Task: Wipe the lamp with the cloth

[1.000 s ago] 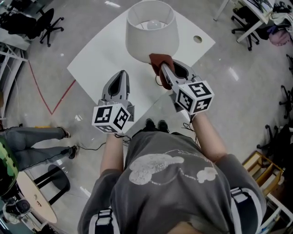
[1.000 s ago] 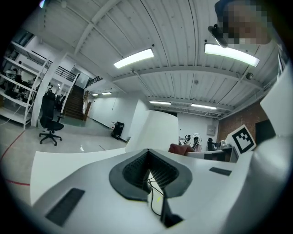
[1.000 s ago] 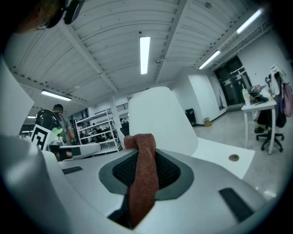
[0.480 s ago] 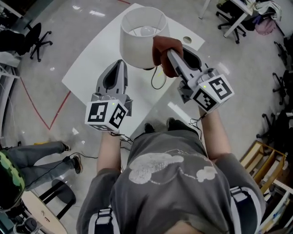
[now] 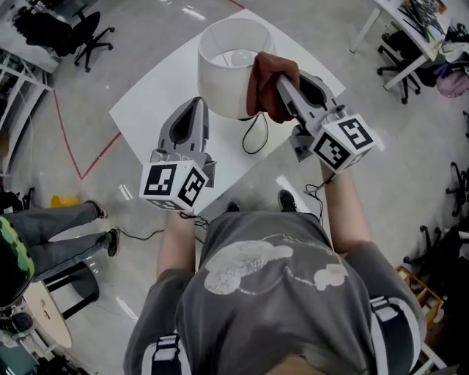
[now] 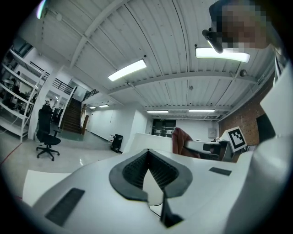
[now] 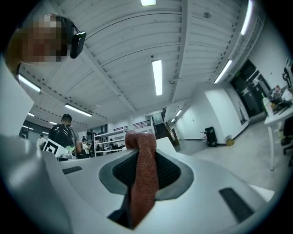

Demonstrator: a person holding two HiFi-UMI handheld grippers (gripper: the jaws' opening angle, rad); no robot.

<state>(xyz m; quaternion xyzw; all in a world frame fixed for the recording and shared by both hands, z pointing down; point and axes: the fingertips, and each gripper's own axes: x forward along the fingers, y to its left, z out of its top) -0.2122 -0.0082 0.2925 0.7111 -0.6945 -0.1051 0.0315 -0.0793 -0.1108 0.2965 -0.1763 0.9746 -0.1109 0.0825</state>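
Note:
A lamp with a white drum shade [image 5: 229, 64] stands on a white table [image 5: 157, 99]. My right gripper [image 5: 281, 82] is shut on a reddish-brown cloth [image 5: 269, 82], which rests against the shade's right side near its top rim. In the right gripper view the cloth [image 7: 142, 173] hangs folded over the closed jaws of the right gripper [image 7: 139, 157]. My left gripper [image 5: 196, 104] is shut and holds nothing. It hovers just left of and below the shade. In the left gripper view, the left gripper [image 6: 147, 159] has its pads meeting at the tip, and the cloth [image 6: 181, 140] shows beyond.
A black cable [image 5: 253, 136] loops on the table below the lamp. Office chairs [image 5: 86, 33] stand at the far left, a desk [image 5: 410, 20] at the upper right. Another person's legs [image 5: 55, 228] and a stool [image 5: 69, 289] are at the left. Red tape [image 5: 69, 143] marks the floor.
My right gripper has carried the cloth from the shade's lower front edge up to its right side near the rim. The left gripper has stayed beside the shade.

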